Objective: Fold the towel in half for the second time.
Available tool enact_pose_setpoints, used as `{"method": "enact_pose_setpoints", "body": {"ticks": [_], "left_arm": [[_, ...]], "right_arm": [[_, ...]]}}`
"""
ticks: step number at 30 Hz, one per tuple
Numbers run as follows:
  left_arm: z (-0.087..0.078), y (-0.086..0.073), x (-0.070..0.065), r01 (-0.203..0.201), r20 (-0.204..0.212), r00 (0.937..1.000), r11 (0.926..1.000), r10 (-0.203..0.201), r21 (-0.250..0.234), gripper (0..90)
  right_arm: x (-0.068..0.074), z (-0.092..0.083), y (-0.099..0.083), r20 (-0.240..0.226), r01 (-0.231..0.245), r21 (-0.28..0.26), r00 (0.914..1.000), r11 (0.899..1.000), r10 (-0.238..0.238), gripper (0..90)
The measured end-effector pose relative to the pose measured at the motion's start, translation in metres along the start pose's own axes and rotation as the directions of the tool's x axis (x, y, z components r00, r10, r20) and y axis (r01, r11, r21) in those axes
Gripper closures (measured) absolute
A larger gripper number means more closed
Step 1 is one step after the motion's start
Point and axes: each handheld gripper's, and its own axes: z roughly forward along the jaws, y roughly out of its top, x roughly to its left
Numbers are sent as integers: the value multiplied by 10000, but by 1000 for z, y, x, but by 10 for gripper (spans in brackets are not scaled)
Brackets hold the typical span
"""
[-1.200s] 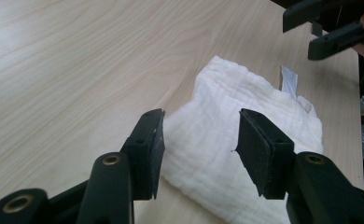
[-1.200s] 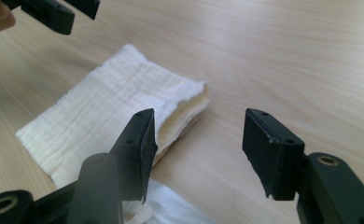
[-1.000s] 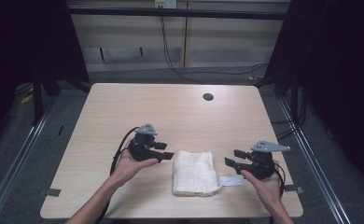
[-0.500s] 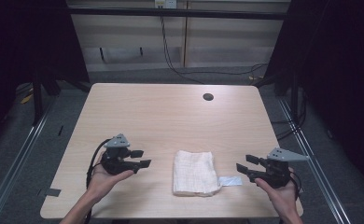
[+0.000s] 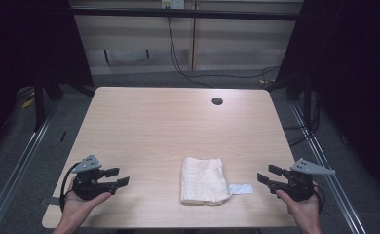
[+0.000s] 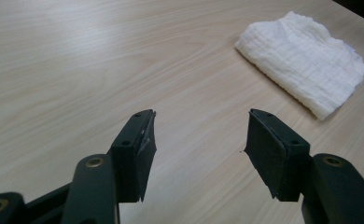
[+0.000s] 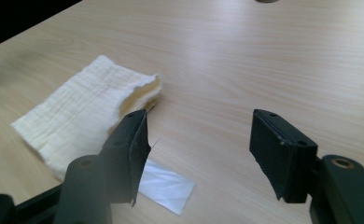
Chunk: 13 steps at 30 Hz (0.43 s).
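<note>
Pale wood surface (image 5: 144, 131), dark room around it, cables along the far wall. A folded cloth (image 5: 202, 180) lies near the front edge, about midway between the two hands, with a small white tag (image 5: 240, 189) sticking out at its right side. The left claw (image 5: 118, 178) sits well to the left of the cloth, jaws wide apart with nothing between them; the left gripper view shows bare wood between the pads and the cloth (image 6: 304, 63) further off. The right claw (image 5: 269, 175) is near the tag, also wide and holding nothing; in the right gripper view the cloth (image 7: 84, 112) and tag (image 7: 166, 186) lie just behind its left pad.

Risks, as I judge them: the fold is loose, and one corner gapes in the right gripper view, so a claw brushing it on any further move could flip the layers open. The cloth also sits close to the front edge, so a sideways nudge might push it off.

Compared with a second ago, both hands have drawn away from the cloth, the left much farther. Both claws have just been opening, nothing between their jaws. The cloth has not shifted.
</note>
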Motion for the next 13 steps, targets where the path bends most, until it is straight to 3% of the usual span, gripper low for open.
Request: {"method": "enact_pose_setpoints", "body": {"ticks": [2, 4, 9, 13], "left_arm": [[-2, -6, 5, 18, -122, 9999, 10000, -19, -84, 430], [2, -10, 9, 464, -251, 9986, 9987, -459, 213, 427], [7, -8, 1, -293, -284, 9991, 9989, 303, 355, 421], [15, -6, 3, -252, -415, 9988, 9989, 269, 400, 405]], "right_arm": [[-2, -1, -1, 56, -6, -54, 10000, 10000, 6, 376], [-5, 0, -5, 262, -129, -103, 9996, 9999, 132, 366], [-12, 3, -15, 861, -154, 246, 9962, 9996, 132, 354], [-16, 3, -18, 953, -252, 285, 9952, 9993, 223, 341]]}}
